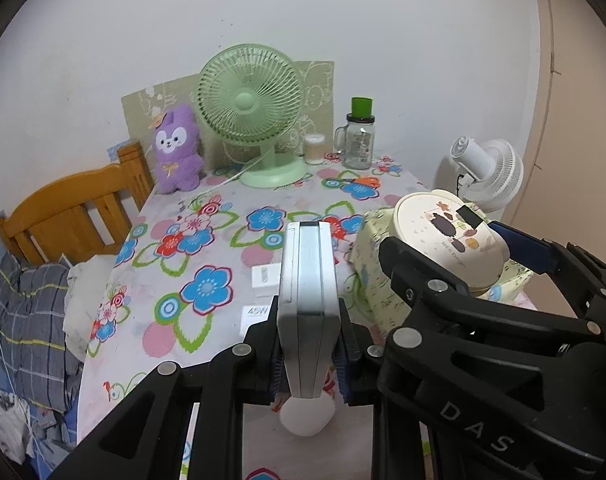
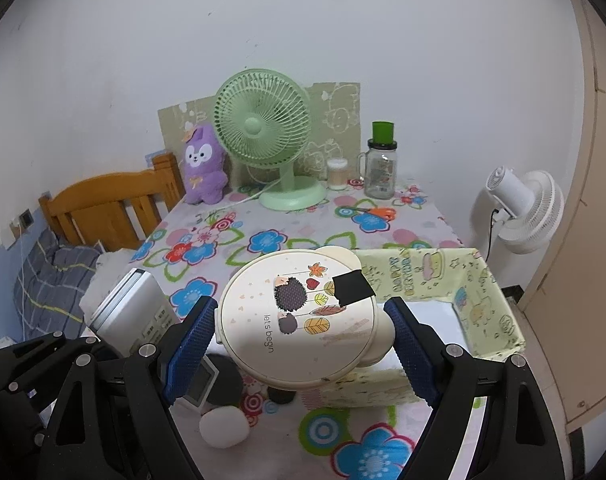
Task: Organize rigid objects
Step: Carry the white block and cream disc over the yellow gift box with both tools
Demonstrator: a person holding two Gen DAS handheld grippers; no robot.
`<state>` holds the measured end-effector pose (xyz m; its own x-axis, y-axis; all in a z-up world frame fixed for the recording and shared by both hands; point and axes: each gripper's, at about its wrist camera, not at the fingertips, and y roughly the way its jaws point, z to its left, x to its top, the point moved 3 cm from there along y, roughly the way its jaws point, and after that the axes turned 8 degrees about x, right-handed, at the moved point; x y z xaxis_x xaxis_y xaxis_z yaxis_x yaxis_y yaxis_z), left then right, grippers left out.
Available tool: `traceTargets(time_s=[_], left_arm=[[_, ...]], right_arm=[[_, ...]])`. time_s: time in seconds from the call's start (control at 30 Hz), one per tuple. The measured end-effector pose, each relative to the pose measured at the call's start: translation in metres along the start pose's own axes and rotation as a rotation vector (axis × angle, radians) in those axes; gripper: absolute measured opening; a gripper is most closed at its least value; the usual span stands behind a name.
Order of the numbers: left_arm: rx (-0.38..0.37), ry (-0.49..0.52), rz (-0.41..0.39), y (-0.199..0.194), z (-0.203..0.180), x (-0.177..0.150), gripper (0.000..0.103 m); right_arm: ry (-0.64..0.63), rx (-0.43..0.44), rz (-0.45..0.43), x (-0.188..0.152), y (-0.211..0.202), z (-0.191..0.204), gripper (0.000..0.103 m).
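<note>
Mint-green fan (image 2: 263, 136), purple plush (image 2: 203, 164), flower-patterned tablecloth (image 2: 303, 224).

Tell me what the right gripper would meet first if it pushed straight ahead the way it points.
The right gripper, shut on the round cream container, points downward toward the yellow fabric bin. The container would probably meet the bin's near wall or its white contents first; depth is unclear.
</note>
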<state>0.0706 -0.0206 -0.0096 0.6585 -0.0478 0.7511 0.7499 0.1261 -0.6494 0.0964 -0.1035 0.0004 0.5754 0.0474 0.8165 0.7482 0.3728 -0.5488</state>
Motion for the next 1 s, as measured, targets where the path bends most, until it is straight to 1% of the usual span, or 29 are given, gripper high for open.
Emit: traceTargets(time_s=[0.47,1.0], left_arm=[[-0.06,0.018,-0.012,0.001,-0.044,0.021,0.021],[-0.099,0.048,-0.013,0.018,-0.079,0.038,0.021]], right_arm=[[0.005,-0.056,-0.011,0.013,-0.016,-0.045,0.086],[0.058,-0.083,0.0,0.022,-0.008,-0.088,0.086]])
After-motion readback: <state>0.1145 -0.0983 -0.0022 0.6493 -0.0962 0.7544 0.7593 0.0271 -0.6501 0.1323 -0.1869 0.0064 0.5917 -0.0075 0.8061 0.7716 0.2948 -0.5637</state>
